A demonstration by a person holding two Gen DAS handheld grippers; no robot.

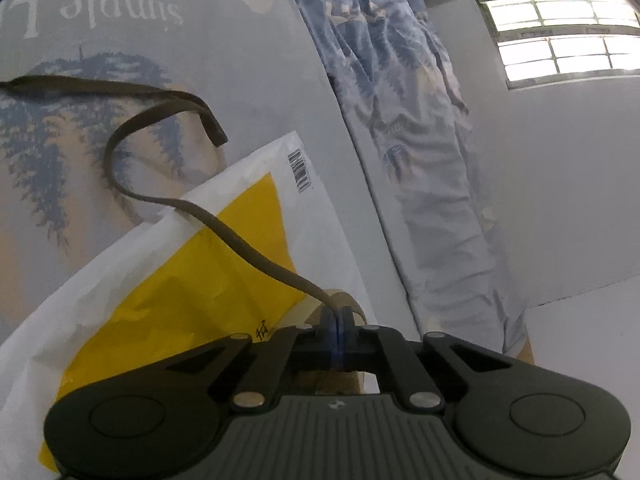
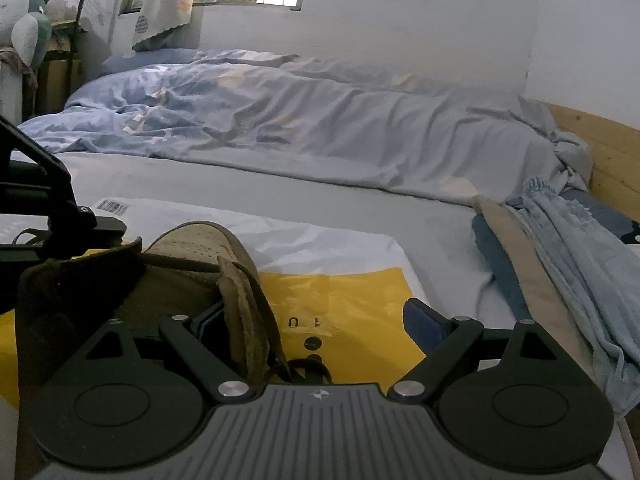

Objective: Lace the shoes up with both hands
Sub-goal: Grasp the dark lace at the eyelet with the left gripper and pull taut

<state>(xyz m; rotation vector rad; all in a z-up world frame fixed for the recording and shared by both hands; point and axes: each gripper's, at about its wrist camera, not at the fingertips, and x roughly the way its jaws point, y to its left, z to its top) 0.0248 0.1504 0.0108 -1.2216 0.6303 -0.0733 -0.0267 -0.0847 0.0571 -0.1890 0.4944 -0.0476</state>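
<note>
The left gripper (image 1: 337, 317) was clamped tight on the brown lace (image 1: 168, 204), which ran from its pads toward ten o'clock, looped over the white-and-yellow bag (image 1: 168, 296) and onto the printed bedsheet (image 1: 240, 80). The right gripper (image 2: 320, 320) stood wide, its jaws apart and gripping nothing, with the brown shoe (image 2: 208, 264) lying on the bag at about eleven o'clock, its side wall between the pads. A rumpled blue duvet (image 2: 320, 120) lay beyond at twelve o'clock.

The shoe (image 2: 200, 264) sits on the plastic bag (image 2: 340, 252), which lies on the bed (image 2: 280, 184); clothes (image 2: 560, 240) lie right of the bag.
</note>
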